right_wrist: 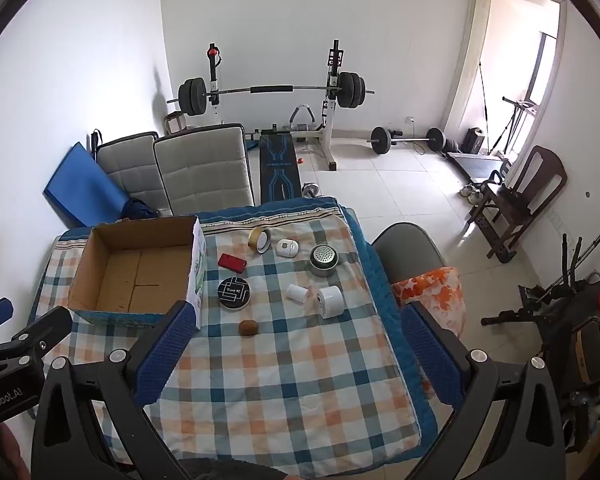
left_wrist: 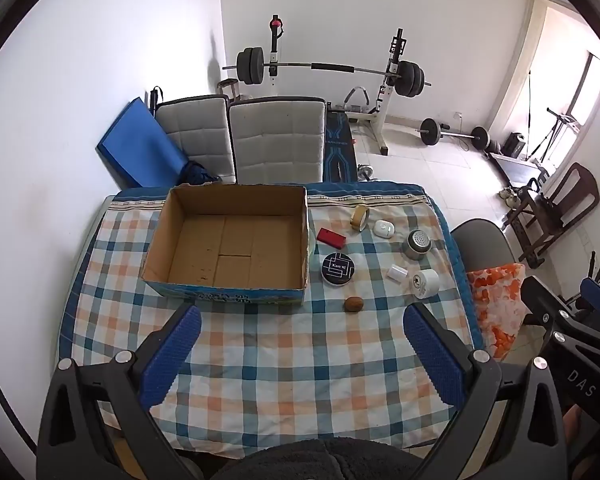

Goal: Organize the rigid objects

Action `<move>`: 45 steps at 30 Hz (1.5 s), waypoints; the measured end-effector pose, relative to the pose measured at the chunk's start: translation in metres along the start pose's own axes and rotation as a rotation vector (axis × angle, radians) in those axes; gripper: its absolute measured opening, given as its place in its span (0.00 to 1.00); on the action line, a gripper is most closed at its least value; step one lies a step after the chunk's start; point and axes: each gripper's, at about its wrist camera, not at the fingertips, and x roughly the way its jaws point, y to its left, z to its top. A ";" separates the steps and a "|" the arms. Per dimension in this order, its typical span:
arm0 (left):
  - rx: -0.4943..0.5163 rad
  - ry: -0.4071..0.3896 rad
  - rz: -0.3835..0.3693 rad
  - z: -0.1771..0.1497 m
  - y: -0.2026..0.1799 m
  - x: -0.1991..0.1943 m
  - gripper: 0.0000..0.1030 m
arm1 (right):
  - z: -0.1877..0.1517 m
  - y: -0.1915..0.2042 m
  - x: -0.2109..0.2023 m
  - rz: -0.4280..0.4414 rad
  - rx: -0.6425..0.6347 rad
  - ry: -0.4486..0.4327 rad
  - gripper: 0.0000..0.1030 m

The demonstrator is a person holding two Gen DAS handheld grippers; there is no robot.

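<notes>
White walls (left_wrist: 380, 8) and a pale tiled floor (right_wrist: 380, 184) enclose a bright room. Beyond the fingers, two grey padded chairs (left_wrist: 276, 140) stand before a barbell rack (left_wrist: 324, 68). Right of the fingers, daylight enters a doorway (right_wrist: 512, 72) near a dark wooden chair (right_wrist: 520, 200).

matt cardboard box (left_wrist: 228, 240), checked cloth tablecloth (left_wrist: 300, 360)

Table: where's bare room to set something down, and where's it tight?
Free: the near checked cloth between both open grippers and the walnut; the strip left of the cardboard box; the box's empty floor. Crowded: right of the box, where red case, tape roll, black round tin, metal strainer and white cylinders cluster.
</notes>
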 end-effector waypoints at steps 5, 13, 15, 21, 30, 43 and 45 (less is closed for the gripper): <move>-0.015 -0.003 -0.005 0.001 0.001 0.001 1.00 | 0.001 -0.001 -0.002 -0.005 -0.004 -0.001 1.00; -0.018 -0.016 -0.006 0.008 0.002 -0.007 1.00 | 0.010 -0.009 -0.007 -0.002 -0.005 -0.012 1.00; -0.021 -0.020 -0.004 0.007 0.000 -0.009 1.00 | 0.005 -0.004 -0.015 -0.008 -0.019 -0.021 1.00; -0.040 -0.051 0.006 0.010 0.004 -0.019 1.00 | 0.003 -0.002 -0.014 -0.009 -0.017 -0.024 1.00; -0.037 -0.077 0.019 0.008 0.005 -0.021 1.00 | 0.002 -0.002 -0.018 -0.006 -0.016 -0.033 1.00; -0.009 -0.148 0.029 0.015 0.005 -0.035 1.00 | 0.008 -0.003 -0.032 -0.013 -0.008 -0.088 1.00; -0.006 -0.151 0.031 0.014 0.003 -0.035 1.00 | 0.008 -0.003 -0.034 -0.012 -0.008 -0.092 1.00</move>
